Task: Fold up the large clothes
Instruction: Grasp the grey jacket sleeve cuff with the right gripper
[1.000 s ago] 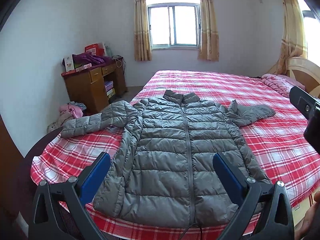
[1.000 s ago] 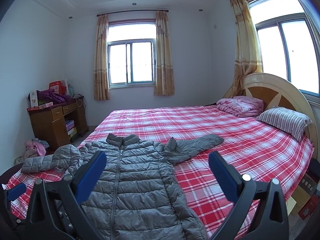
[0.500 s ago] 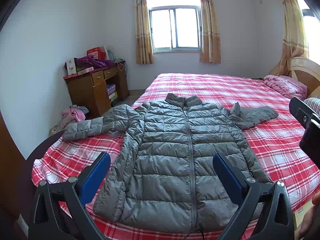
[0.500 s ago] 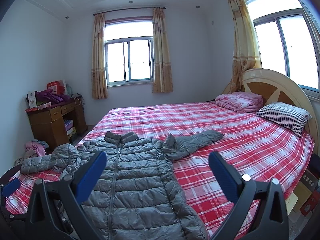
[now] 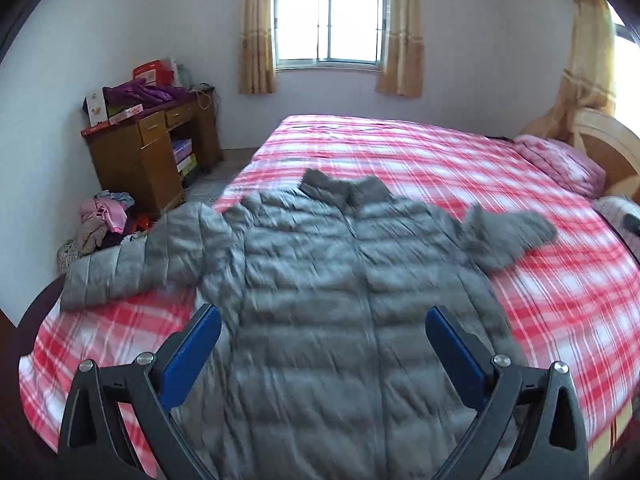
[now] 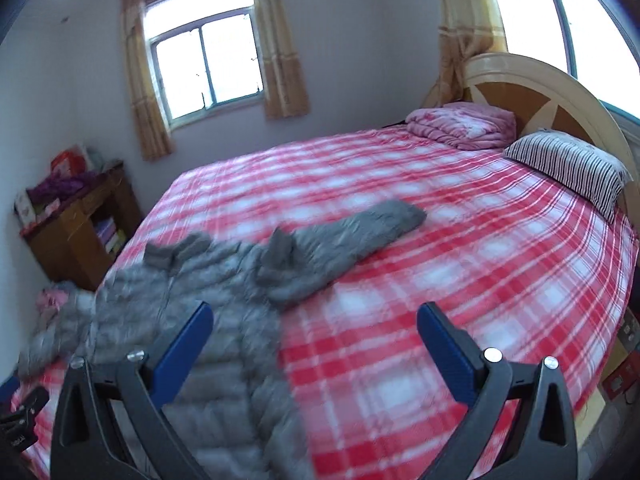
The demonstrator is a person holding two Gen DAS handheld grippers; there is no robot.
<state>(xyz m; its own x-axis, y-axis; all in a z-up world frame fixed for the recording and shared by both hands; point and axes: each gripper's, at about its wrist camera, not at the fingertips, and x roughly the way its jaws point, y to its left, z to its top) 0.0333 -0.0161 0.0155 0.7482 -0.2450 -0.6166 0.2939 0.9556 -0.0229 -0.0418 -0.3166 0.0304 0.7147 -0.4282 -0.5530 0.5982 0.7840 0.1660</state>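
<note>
From the left wrist, the left gripper (image 5: 322, 336) hangs with fingers spread wide and empty over the grey puffer jacket (image 5: 320, 280), which lies flat at the bed's (image 5: 540, 300) foot edge, zip running away toward the collar. From the right wrist, the right gripper (image 6: 314, 332), equally spread and empty, sits off the jacket's right side, with the right sleeve (image 6: 344, 240) ahead, so it looks nearer that sleeve.

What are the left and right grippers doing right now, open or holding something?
Left gripper: open, holding nothing, above the gray puffer jacket.
Right gripper: open, holding nothing, above the bed.
</note>
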